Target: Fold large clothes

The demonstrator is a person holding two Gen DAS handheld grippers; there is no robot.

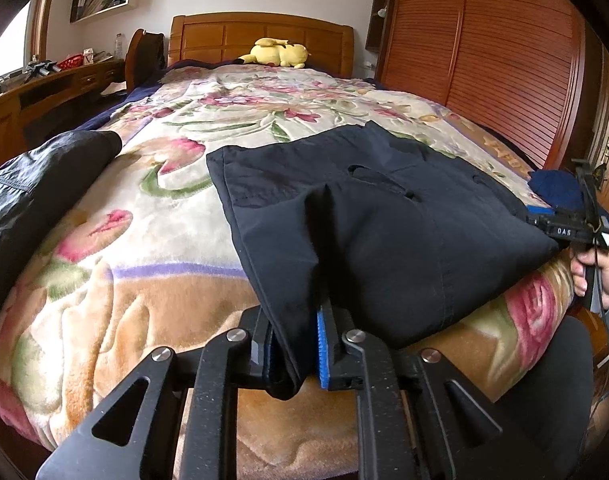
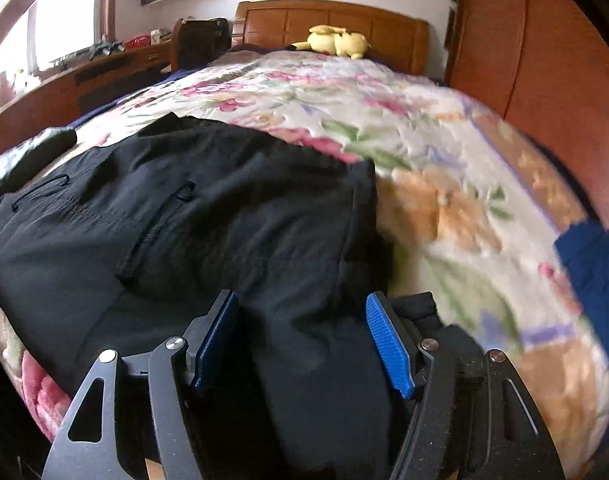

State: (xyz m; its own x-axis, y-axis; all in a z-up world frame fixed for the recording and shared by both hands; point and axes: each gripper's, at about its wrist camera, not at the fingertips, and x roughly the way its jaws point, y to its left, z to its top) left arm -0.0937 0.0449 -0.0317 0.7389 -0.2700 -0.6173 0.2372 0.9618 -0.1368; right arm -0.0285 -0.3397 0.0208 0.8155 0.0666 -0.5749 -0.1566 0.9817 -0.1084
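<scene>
Nearest me, my left gripper (image 1: 294, 344) is pinched on a hanging fold of the dark trousers (image 1: 368, 216) at the foot of the bed (image 1: 152, 320), while my right gripper (image 2: 302, 344) stands wide apart over the same cloth, its blue pads (image 2: 388, 344) clamping nothing. The trousers lie partly folded across the flowered blanket (image 1: 176, 216), thin, limp and probably light and a little slick, so I would take them by a seam or the doubled edge rather than the loose middle. Farther off a second dark garment (image 1: 56, 176) lies to the left, and a yellow plush toy (image 1: 278, 53) rests by the wooden headboard (image 1: 208, 36).
</scene>
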